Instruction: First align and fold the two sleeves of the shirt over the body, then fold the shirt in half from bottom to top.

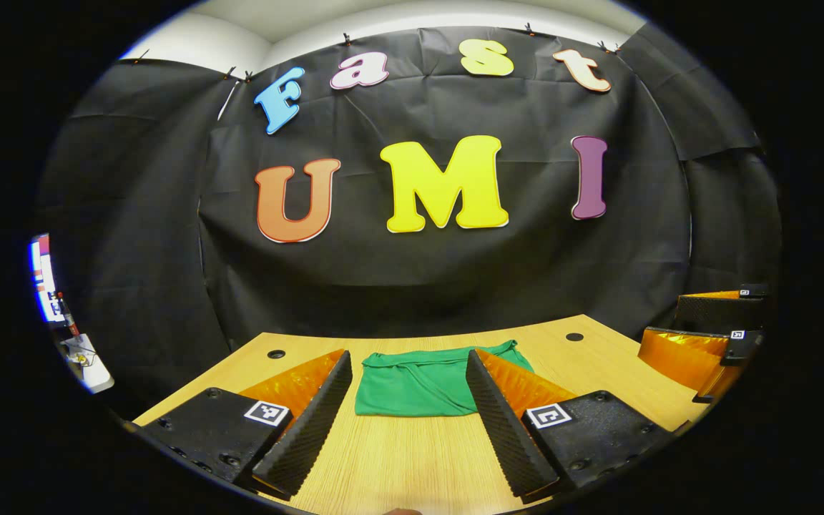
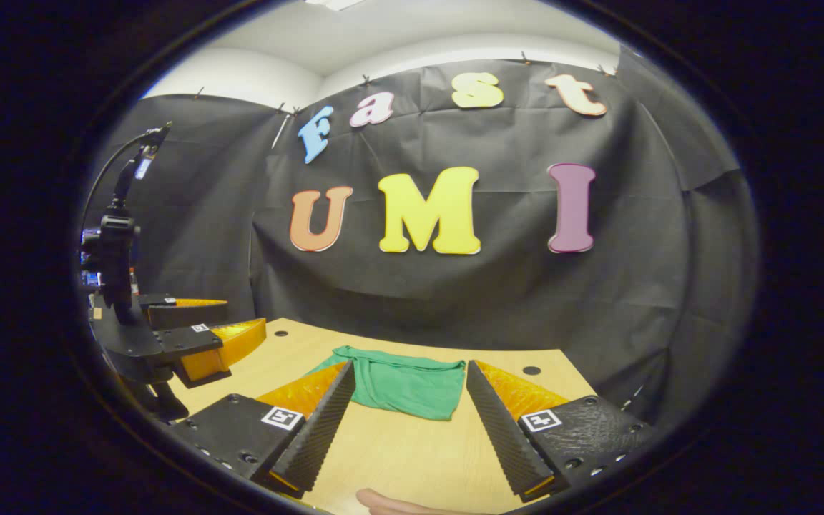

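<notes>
Left gripper view: green fabric shirt (image 1: 419, 386) lies as compact folded rectangle on light wooden counter (image 1: 412, 458), toward far edge, so task looks near done. Left claw (image 1: 408, 422) spread wide, holding nothing, hangs short of shirt; right claw (image 2: 408, 422) likewise released, shirt (image 2: 405, 386) just ahead. Fold layers hard to judge; claw fingers cover shirt's side edges. Sleeves tucked from sight.
</notes>
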Tool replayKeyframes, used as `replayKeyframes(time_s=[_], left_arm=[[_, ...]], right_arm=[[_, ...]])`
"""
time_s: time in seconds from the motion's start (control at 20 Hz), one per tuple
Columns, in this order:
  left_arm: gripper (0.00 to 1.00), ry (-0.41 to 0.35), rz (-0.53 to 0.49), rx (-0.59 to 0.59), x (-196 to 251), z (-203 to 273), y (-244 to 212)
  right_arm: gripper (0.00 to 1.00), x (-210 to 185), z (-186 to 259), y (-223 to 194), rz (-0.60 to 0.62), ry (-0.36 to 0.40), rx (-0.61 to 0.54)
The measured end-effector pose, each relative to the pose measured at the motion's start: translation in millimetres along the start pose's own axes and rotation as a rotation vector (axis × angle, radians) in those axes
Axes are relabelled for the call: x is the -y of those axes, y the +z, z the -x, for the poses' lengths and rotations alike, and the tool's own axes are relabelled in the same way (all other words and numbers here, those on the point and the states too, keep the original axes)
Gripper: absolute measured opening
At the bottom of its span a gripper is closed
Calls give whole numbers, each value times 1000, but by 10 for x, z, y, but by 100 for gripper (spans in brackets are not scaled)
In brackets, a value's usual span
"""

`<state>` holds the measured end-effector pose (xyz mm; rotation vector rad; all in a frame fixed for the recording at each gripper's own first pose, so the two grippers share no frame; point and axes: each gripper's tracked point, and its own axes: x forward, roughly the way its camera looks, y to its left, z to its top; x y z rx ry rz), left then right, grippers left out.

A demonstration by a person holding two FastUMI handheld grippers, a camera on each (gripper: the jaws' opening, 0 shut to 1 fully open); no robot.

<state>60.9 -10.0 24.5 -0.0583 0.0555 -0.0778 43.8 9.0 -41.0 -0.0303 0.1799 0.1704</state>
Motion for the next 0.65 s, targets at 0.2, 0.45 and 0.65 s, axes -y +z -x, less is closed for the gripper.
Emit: replayKeyframes(time_s=[0.2,0.45,0.65], left_arm=[[100,-44,39,10,136,580,-101],[100,-77,60,-15,207,844,-359],[100,-87,71,-40,133,835,-539]], right_arm=[[94,232,678,-8,49,-90,89],[96,108,928,-359,47,-93,40],[96,31,934,-539,61,-99,5]])
